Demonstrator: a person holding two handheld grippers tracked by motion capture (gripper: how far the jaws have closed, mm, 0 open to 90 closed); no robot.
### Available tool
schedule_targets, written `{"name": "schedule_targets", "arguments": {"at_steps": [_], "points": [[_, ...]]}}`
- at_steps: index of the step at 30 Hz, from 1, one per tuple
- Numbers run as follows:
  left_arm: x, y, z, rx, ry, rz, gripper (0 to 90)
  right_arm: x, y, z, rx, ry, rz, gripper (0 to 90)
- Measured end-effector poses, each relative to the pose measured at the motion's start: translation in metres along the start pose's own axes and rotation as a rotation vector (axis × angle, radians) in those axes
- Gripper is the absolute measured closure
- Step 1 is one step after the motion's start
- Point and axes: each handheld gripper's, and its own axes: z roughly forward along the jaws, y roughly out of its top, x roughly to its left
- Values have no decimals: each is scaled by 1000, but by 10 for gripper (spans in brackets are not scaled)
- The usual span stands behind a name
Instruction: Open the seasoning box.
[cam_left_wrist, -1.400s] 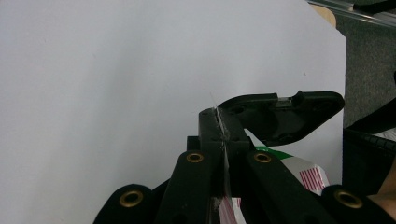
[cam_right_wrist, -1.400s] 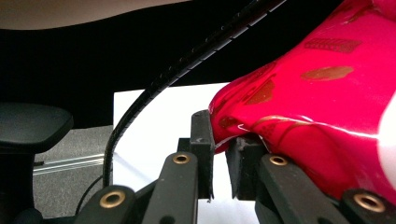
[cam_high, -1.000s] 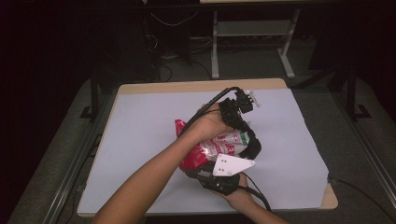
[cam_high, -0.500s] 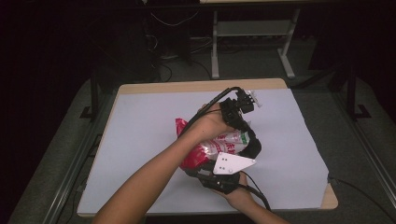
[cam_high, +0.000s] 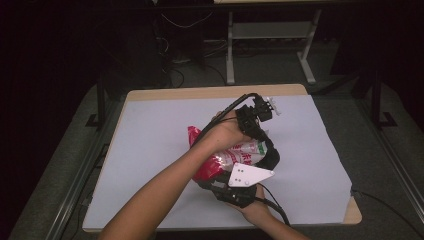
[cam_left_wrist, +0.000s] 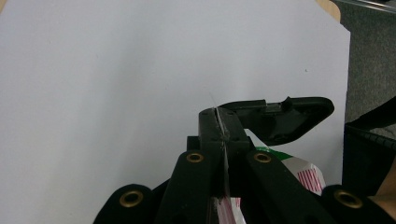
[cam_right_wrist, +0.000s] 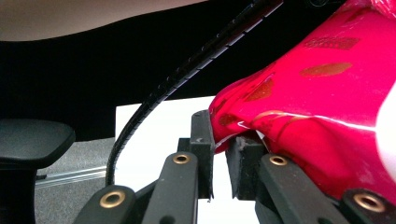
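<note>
A red and white snack bag (cam_high: 231, 156) is held up off the white sheet (cam_high: 160, 135) between both grippers. My left gripper (cam_high: 267, 149) comes over the bag from the far side. Its jaws are shut on a thin edge of the bag's film (cam_left_wrist: 218, 123), and the striped bag (cam_left_wrist: 306, 171) shows below right. My right gripper (cam_high: 211, 183), with its grey plate (cam_high: 248, 175) on top, sits at the near side. In the right gripper view its jaws (cam_right_wrist: 219, 136) pinch a fold of the shiny red bag (cam_right_wrist: 327, 112).
The white sheet covers most of the wooden table (cam_high: 352, 216). The left gripper's black cable (cam_right_wrist: 187, 70) arcs over the bag. A black chair seat (cam_right_wrist: 32, 137) lies beyond the table's edge. A metal frame (cam_high: 270, 30) stands behind the table.
</note>
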Motion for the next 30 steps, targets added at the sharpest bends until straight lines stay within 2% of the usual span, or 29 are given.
{"name": "schedule_targets", "arguments": {"at_steps": [15, 30], "points": [[0, 0, 1, 8, 8, -4, 900, -1, 1, -1, -19, 8, 4, 814], [-4, -1, 6, 44, 10, 15, 900, 0, 1, -1, -22, 15, 2, 814]]}}
